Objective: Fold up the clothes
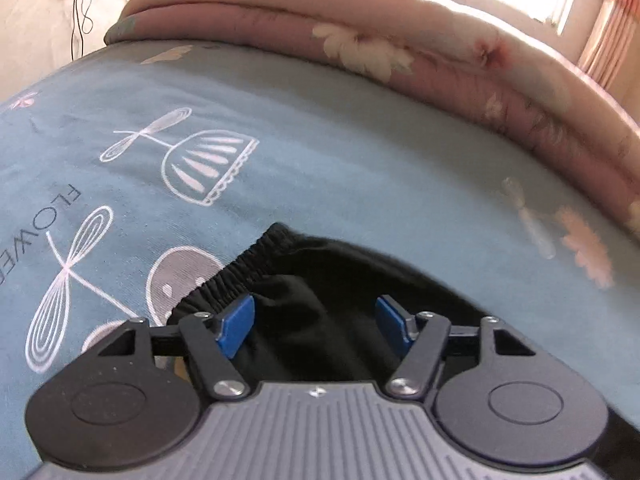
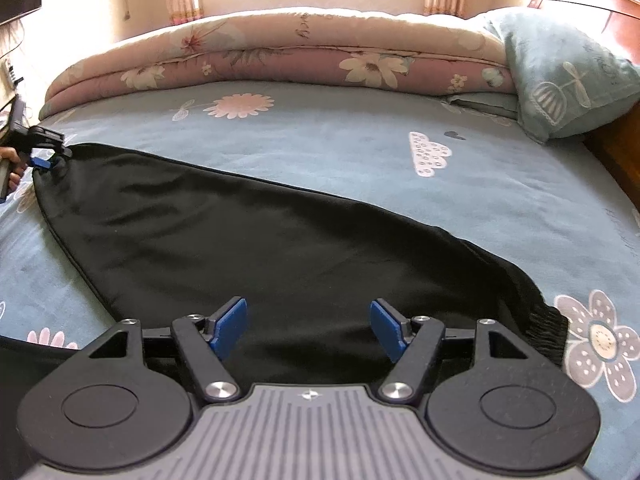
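Note:
A black garment (image 2: 240, 240) lies spread flat on the blue patterned bedsheet (image 2: 360, 152), stretching from far left to near right. Its gathered elastic band (image 1: 240, 266) shows in the left wrist view, and a ribbed edge (image 2: 548, 332) ends it at the right. My left gripper (image 1: 315, 320) hovers over the elastic end with its blue pads (image 1: 236, 326) wide apart and only loose cloth below them. It also appears as the small left gripper (image 2: 42, 160) at the garment's far left corner. My right gripper (image 2: 308, 326) stands open above the near end of the cloth.
A folded floral quilt (image 2: 280, 52) runs along the back of the bed under a window. A blue pillow (image 2: 568, 80) lies at the back right beside a wooden headboard (image 2: 616, 152). A hand (image 2: 10, 158) holds the left gripper's handle. Cables (image 1: 78, 12) hang on the wall.

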A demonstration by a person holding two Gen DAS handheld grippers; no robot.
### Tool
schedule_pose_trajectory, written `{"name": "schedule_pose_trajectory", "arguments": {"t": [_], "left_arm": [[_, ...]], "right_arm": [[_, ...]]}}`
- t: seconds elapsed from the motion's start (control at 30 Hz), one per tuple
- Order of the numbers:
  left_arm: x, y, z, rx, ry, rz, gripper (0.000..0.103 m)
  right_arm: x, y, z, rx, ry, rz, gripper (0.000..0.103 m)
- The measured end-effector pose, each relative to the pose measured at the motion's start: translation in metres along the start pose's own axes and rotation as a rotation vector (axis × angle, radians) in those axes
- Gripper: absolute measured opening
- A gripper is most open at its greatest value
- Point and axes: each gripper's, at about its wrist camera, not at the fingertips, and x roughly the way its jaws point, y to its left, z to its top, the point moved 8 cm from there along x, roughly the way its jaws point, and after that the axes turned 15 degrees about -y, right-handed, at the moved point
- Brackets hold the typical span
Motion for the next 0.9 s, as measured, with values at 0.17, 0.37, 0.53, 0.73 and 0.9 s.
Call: {"name": "schedule_pose_trajectory", "arguments": {"t": [0.17,0.37,0.53,0.73,0.9], "left_arm": [[-0.036,-0.041,-0.024,0.056,0.062,-0.132,0.072],[-0.039,-0.047,-0.074,0.191,0.175,-0.067,0.071],[-0.063,-0.040,-0.058,0.223,0.134,0.028,0.066],[-0.157,-0.083,-0.039,0.279,0.066,-0.107,0.068],[-0.238,-0.137,-0.064,0.439,0.085,-0.249,0.074]], "right_arm": [[-0.011,-0.008,0.003,0.015,-0.010,-0.007,0.074],[-0.029,-0.008,0.010,0.012,-0.045,-0.002,0.079],[-0.054,-0.024,0.015,0.003,-0.077,-0.048,0.083],[-0.088,-0.048,0.027,-0.004,-0.113,-0.100,0.084],[-0.126,-0.058,0.052,-0.150,-0.148,-0.128,0.094]]}}
